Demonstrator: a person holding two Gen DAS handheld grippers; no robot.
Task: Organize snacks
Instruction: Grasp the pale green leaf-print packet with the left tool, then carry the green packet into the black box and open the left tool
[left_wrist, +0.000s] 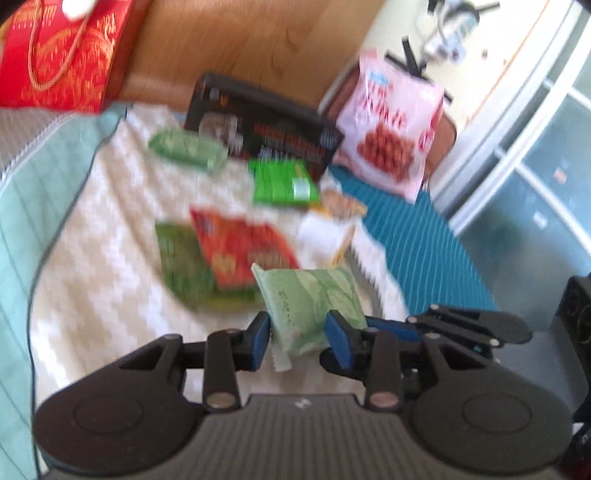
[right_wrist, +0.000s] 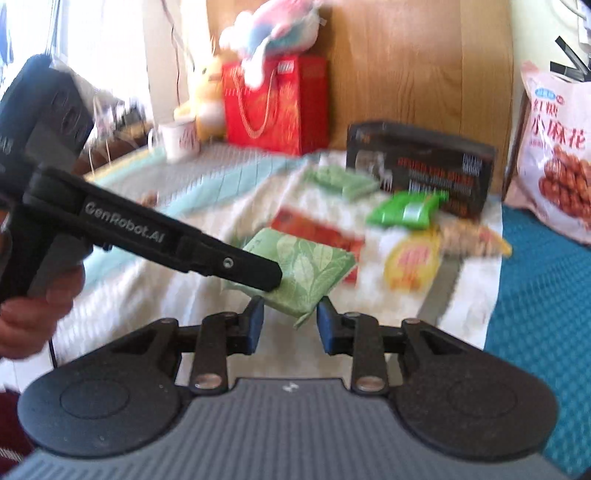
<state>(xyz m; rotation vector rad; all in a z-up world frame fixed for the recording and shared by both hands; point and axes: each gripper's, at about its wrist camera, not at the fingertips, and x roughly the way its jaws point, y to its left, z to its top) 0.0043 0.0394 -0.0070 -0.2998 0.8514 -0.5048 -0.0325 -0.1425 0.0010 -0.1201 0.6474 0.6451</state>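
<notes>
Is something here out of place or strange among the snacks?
Yes. The pale green leaf-print packet is clamped between the left tongs, and the right tongs also sit open around its corner. The other snacks lie scattered and overlapping on the white cloth.

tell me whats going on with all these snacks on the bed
A person is sorting snack packets with two tools. The left hand-held gripper is closed on a pale green leaf-print packet, lifted above the white patterned cloth. The right hand-held gripper sits open just below that same packet. Other packets and a black box still lie scattered on the cloth.
</notes>
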